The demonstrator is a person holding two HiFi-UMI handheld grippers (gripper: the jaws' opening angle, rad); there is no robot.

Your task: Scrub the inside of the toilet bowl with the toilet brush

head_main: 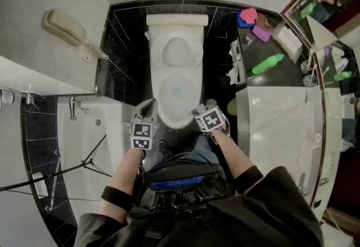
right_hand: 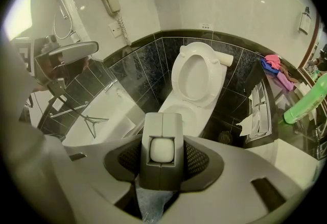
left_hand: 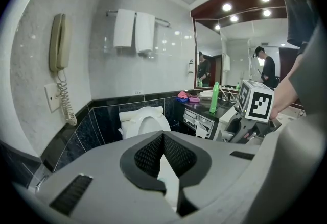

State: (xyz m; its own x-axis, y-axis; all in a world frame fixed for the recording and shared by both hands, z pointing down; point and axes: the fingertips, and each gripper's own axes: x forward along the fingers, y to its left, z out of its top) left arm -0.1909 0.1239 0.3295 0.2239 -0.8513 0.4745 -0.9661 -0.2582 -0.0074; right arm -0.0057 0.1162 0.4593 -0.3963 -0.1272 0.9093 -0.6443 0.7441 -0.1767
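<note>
Found the right gripper (right_hand: 162, 159) clamped on the toilet brush (right_hand: 162, 123): fingers (right_hand: 200, 159) pressed to either side of a grey bar with a white button (right_hand: 162, 150) on its face, taken for the brush's handle. Saw no brush head in any view, so could not describe the working end. Read the bar's long axis as running along the fingers' own line, forward and steeply down, with the far end aimed at the front of the toilet bowl (head_main: 176, 94) just beyond the fingertips. Noted blue trouser cloth (right_hand: 150, 207) through the gap behind the fingers.

Found the left gripper (left_hand: 163, 136) empty, fingers (left_hand: 145, 156) together with nothing between. Placed it near the bowl's front rim, on the side opposite the right gripper.

Judged the task barely begun: brush in hand and brought up to the bowl, seat (head_main: 177, 52) raised beyond the fingertips, way in open. Saw nothing inside the bowl but pale water. No sign of scrubbing under way. Left to do, by this reading: lower the working end past the rim, then scrub round the inside.

Logged the tank (head_main: 177, 19) farther beyond the fingertips, behind the raised seat. Logged a bathtub (head_main: 79, 139) to the left of the left fingers and, farther off on the wall, a phone (head_main: 64, 27). Logged a dark counter (head_main: 281, 77) to the right of the right fingers, with a green bottle (head_main: 267, 64) lying on it, well apart from either gripper.
</note>
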